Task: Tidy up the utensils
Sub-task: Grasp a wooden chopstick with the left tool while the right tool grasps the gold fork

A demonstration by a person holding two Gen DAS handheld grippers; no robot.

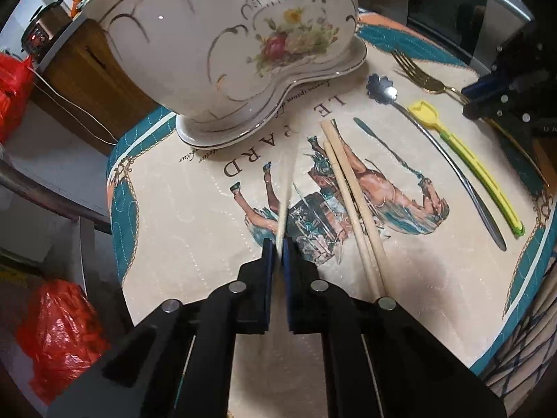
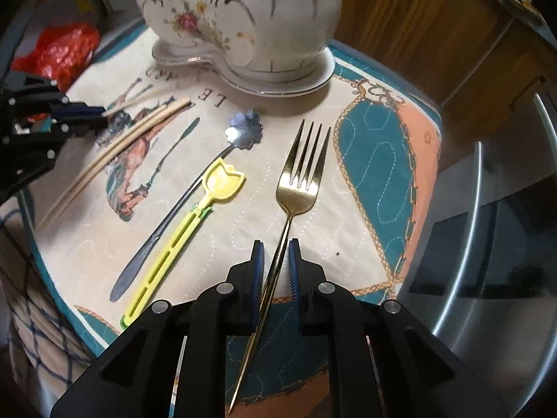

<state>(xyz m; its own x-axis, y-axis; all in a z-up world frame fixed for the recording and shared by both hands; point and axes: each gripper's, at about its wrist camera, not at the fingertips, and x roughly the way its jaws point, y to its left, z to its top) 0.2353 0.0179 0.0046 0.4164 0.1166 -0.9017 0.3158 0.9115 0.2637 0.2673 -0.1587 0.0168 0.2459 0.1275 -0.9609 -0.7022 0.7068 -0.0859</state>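
My left gripper [image 1: 277, 244] is shut on a pale wooden chopstick [image 1: 284, 188], which is blurred and points toward the white floral ceramic holder [image 1: 222, 45]. Two more chopsticks [image 1: 351, 188] lie on the mat to its right. My right gripper [image 2: 276, 256] has its jaws slightly apart around the handle of a gold fork [image 2: 301, 174]; the fork lies on the mat. A flower-bowled steel spoon [image 2: 243, 129] and a yellow tulip-shaped spoon [image 2: 222, 179] lie left of the fork. The right gripper [image 1: 501, 99] shows in the left wrist view at the far right.
A printed quilted mat [image 1: 195, 209] covers the round table. Red plastic bags [image 1: 59, 331] lie on the floor to the left. A wooden cabinet [image 2: 435, 35] stands behind the holder [image 2: 243, 17]. A steel appliance [image 2: 487, 244] sits right of the table.
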